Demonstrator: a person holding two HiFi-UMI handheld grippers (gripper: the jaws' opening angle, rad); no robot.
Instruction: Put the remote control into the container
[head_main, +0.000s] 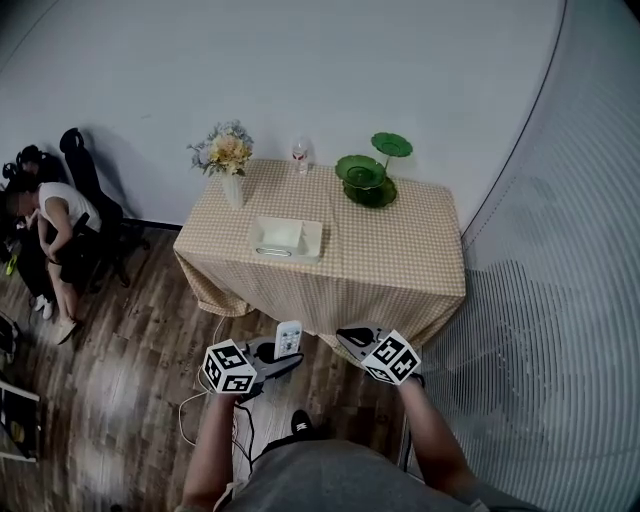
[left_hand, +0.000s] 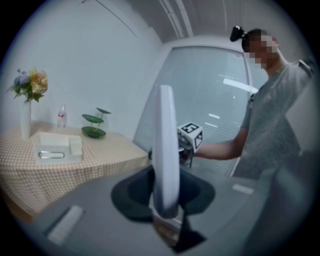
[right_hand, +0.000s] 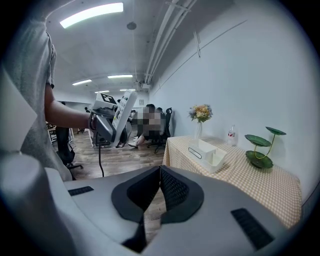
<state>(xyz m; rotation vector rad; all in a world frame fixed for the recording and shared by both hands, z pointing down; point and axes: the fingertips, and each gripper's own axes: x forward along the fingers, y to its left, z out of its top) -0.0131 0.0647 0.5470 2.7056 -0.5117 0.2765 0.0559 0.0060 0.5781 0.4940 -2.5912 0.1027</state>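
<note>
A white remote control (head_main: 288, 339) stands upright in my left gripper (head_main: 277, 352), which is shut on its lower end; it rises as a pale bar (left_hand: 165, 150) in the left gripper view and shows from the side (right_hand: 123, 111) in the right gripper view. My right gripper (head_main: 352, 339) is shut and holds nothing; its pads meet (right_hand: 159, 190). Both grippers hang in front of the table's near edge, well short of the white container (head_main: 287, 238) that sits on the checked tablecloth (head_main: 400, 260). The container (left_hand: 55, 147) (right_hand: 209, 153) has compartments.
On the table's far side stand a vase of flowers (head_main: 227, 160), a small clear bottle (head_main: 300, 152) and a green tiered dish (head_main: 372, 172). A person sits on a chair (head_main: 50, 235) at the left. A cable (head_main: 200, 400) lies on the wooden floor. A glass partition (head_main: 560, 330) stands at the right.
</note>
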